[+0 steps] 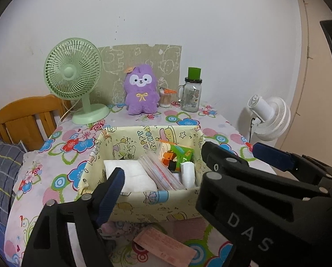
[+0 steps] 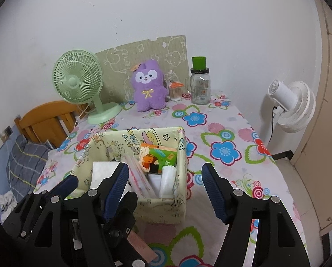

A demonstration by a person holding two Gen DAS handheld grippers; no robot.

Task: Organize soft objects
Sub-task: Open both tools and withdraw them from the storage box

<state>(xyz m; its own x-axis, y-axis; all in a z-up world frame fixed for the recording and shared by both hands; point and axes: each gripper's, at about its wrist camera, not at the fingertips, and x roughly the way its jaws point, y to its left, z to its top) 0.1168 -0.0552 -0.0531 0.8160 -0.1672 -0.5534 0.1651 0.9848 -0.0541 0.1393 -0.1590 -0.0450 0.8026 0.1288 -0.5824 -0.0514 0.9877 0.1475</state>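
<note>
Purple plush toy (image 2: 149, 87) upright at 12 o'clock on the surface (image 2: 228, 131), well beyond the fabric box (image 2: 179, 202); looks light and squashy, so pinch the torso; left gripper (image 1: 188, 164) and right gripper (image 2: 166, 184) both spread, empty.

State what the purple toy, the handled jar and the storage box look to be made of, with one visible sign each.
Purple plush toy: fuzzy pile fabric, matte.
Jar: clear glass, probably; see-through, glossy.
Storage box: printed cloth or paper covering, apparently; creased rim.
</note>
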